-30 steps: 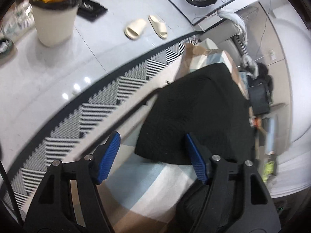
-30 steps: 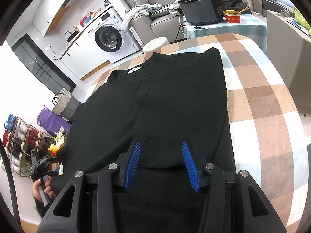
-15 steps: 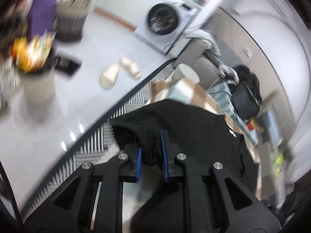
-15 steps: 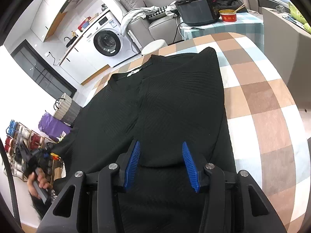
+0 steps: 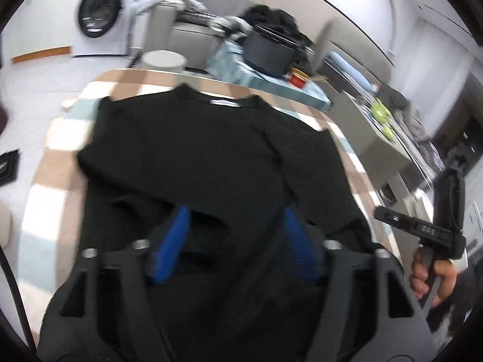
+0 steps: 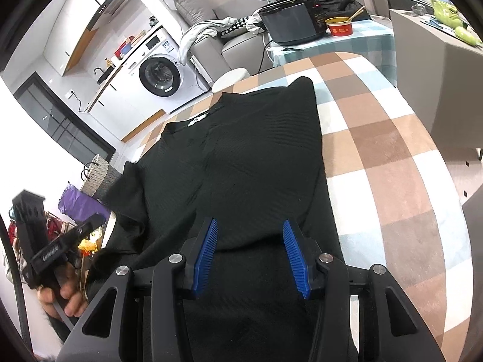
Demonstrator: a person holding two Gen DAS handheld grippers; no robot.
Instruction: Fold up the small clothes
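A black knit top [image 6: 256, 163] lies flat on the checked tablecloth [image 6: 392, 157], collar at the far end, both sides folded in toward the middle. It also shows in the left wrist view [image 5: 205, 157], blurred. My left gripper [image 5: 235, 235] is open and empty, held over the near part of the top. My right gripper [image 6: 250, 250] is open and empty over the near hem. The right gripper's body also shows in the left wrist view [image 5: 422, 229], at the right edge.
A round white stool [image 6: 231, 78] stands at the table's far end. A side table holds a black cooker [image 6: 289, 24] and a red bowl [image 6: 339, 27]. A washing machine [image 6: 160, 75] stands at the back left, a grey cabinet [image 6: 437, 69] at the right.
My left gripper, shut on the top's left edge half a second ago, has carried it inward over the garment and opened. My right gripper has stayed open over the hem.
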